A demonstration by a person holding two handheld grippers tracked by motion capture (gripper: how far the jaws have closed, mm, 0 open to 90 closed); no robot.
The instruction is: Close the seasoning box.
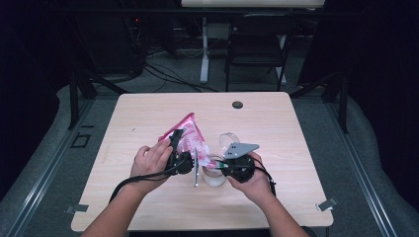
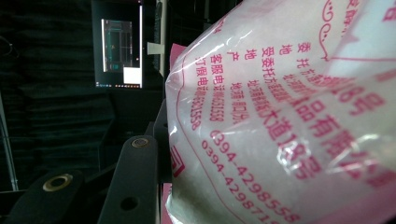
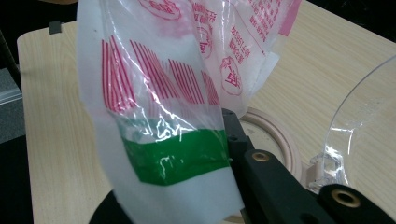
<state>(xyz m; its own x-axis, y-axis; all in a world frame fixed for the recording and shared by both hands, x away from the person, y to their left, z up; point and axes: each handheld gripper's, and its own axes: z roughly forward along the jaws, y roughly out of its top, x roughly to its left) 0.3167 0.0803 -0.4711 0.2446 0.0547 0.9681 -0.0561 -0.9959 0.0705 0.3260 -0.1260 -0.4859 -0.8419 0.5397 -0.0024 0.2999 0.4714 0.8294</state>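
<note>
Plastic bag (image 1: 188,134): clear film printed in pink-red script, with a red barcode and a green band near one edge; holds a white granular or powdery fill. Lifted over the middle of the table (image 1: 148,207), tilted, upper pink corner pointing away from the person, lower end hanging over the container. Seen close in the left gripper view (image 2: 289,126), bulging and stretched; seen in the right gripper view (image 3: 168,121) as a loose flap draped in front of the jaws.

Left gripper (image 1: 177,148): held in the left hand (image 1: 150,160), jaws partly closed and clamped on the bag's side; one black finger (image 2: 133,186) lying against the film.

Right gripper (image 1: 225,165): held in the right hand (image 1: 254,182), grey three-cornered plate on top, jaws pressed together on the bag's lower flap; black finger (image 3: 261,177) emerging from behind the film.

Container (image 1: 213,174): round, clear, standing on the table directly under the bag's lower end, between the two grippers; beige rim (image 3: 280,140) visible behind the flap.

Lid (image 1: 228,140): clear, hinged open, standing up at the container's far side.

Table: pale wood top, small dark round plug (image 1: 237,104) near the far edge.

Chair (image 1: 257,44): dark, beyond the table.
</note>
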